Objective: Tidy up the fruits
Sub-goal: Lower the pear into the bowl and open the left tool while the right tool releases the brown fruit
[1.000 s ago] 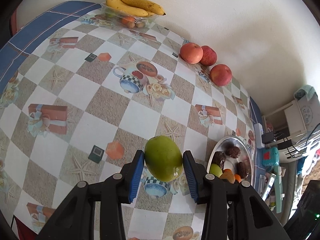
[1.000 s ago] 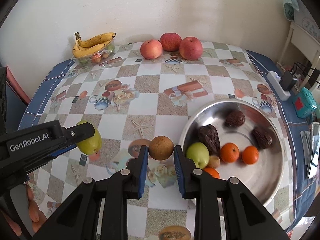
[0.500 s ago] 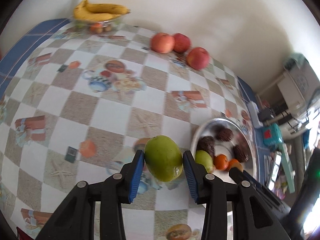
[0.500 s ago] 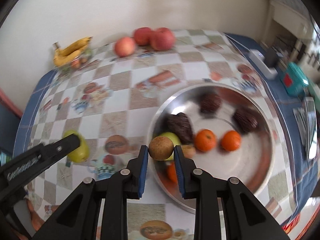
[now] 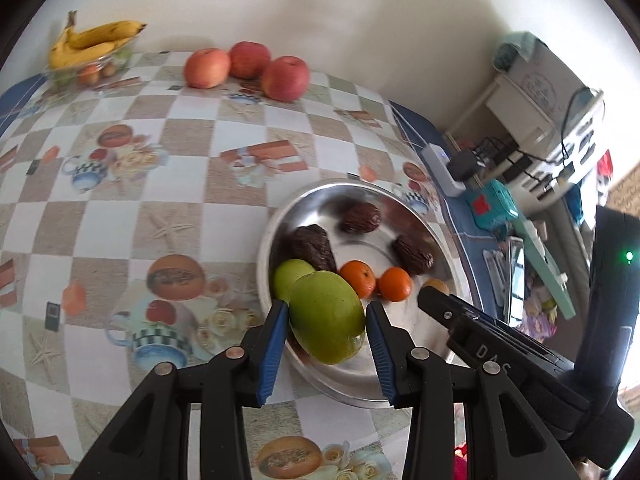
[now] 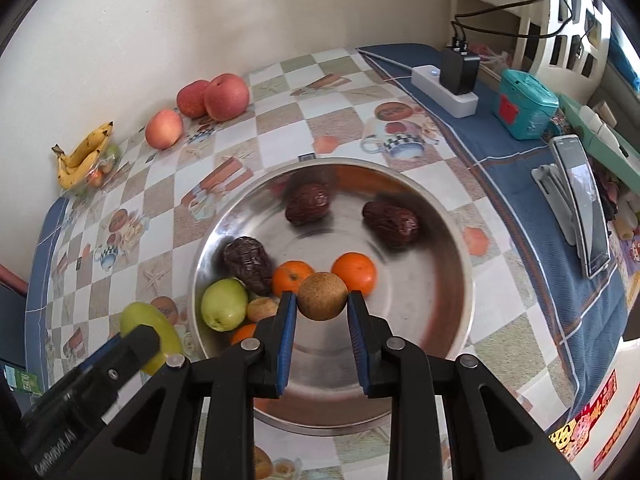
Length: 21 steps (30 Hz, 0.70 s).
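Holding the green fruit (image 5: 326, 318) in my left gripper (image 5: 326, 338), low centre frame over the metal bowl (image 5: 276, 220) rim; firm, smooth, probably slippery. My right gripper (image 6: 322, 318) pinches the light brown fruit (image 6: 322, 296) across its middle.

shiny metal bowl (image 6: 460, 240); glossy printed tablecloth (image 5: 120, 220); wrinkled matt dates (image 6: 390, 220); rough brown fruit (image 6: 322, 297).

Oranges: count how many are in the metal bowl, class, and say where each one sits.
3 visible. Two oranges lie mid-bowl, one left of the right gripper's brown fruit, one right. A third peeks out near the front rim; more may be hidden.
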Tool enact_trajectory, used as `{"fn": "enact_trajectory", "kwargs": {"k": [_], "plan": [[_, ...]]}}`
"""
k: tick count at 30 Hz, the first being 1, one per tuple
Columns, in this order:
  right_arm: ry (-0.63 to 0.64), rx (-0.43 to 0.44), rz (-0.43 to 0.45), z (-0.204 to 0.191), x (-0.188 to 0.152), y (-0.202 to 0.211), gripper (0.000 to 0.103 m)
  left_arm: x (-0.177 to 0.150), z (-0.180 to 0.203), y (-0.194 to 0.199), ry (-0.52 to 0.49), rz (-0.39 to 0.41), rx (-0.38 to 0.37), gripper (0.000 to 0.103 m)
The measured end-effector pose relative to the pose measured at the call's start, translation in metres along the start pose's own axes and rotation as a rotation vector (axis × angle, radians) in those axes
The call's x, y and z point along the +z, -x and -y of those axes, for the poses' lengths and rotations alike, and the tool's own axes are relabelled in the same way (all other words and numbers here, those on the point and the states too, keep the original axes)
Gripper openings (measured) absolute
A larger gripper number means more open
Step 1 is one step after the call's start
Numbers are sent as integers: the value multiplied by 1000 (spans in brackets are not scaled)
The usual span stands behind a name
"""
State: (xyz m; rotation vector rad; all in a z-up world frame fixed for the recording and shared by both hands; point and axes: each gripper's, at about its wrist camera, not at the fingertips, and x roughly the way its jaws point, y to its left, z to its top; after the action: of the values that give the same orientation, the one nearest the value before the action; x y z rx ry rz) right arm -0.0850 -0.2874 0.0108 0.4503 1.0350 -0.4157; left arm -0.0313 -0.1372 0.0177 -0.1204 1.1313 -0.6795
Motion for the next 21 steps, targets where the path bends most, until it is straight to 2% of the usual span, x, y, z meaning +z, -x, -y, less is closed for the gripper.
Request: {"fn": "enact_trajectory", "kwargs": {"k": [5,21], "plan": [[-7,-3,-12,6,-1,-2,28,0,10,-7,-57,9,13,43],[-26,13,-36,7,-2,-6,28,3,-1,-16,-10,-17,-3,44]]}}
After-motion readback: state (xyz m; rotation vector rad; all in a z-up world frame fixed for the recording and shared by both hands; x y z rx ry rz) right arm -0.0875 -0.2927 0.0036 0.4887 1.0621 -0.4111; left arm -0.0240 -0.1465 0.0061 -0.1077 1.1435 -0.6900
